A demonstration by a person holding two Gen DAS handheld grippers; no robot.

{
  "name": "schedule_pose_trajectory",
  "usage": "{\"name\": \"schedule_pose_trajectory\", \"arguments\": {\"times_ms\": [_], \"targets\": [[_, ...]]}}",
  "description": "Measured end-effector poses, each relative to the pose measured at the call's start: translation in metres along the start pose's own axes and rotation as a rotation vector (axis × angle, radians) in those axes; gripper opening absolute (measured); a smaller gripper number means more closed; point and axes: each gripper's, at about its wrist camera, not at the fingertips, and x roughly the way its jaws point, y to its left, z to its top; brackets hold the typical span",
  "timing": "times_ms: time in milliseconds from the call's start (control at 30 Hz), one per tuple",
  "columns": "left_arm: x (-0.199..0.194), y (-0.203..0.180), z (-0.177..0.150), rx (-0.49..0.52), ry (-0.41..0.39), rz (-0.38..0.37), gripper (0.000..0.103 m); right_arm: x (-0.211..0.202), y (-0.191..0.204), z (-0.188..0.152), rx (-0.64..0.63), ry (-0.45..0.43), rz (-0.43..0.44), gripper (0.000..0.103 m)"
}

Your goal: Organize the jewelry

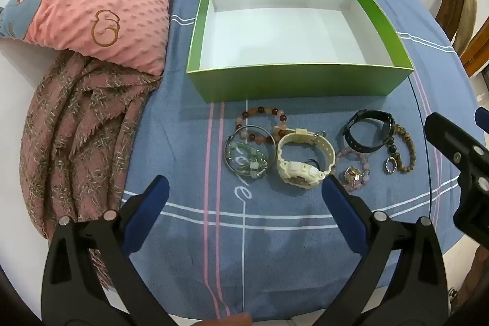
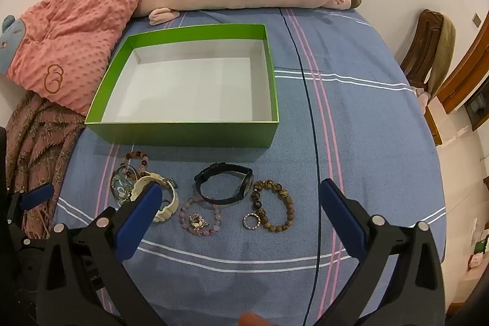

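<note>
Hovering above the blue striped bedsheet (image 1: 275, 249), the left gripper (image 1: 244, 188) is held with its jaws spread wide and nothing between them, and the right gripper (image 2: 241, 194) is seen just as wide apart and just as empty. Nothing has been lifted yet: the green box (image 1: 293, 81) is shown bare inside, so the first pick looks to be the step in hand. All the jewelry is laid in a loose row just in front of the box: a cream watch (image 1: 304, 158), a black watch (image 2: 226, 185), a brown bead bracelet (image 2: 276, 208), a pink bead bracelet (image 2: 200, 219), a small ring (image 2: 252, 220) and a silver bangle (image 1: 249, 150). One piece must be chosen next, a gripper lowered over it and closed on a band, care being needed where the pieces on the left overlap.
</note>
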Motion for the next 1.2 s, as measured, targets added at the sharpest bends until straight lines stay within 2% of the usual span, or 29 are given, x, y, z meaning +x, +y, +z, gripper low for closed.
{"name": "schedule_pose_trajectory", "arguments": {"times_ms": [1200], "targets": [[-0.0005, -0.0008, -0.0014, 0.0, 0.006, -0.003, 0.101, 0.0, -0.0001, -0.0028, 0.002, 0.002, 0.004, 0.102]]}}
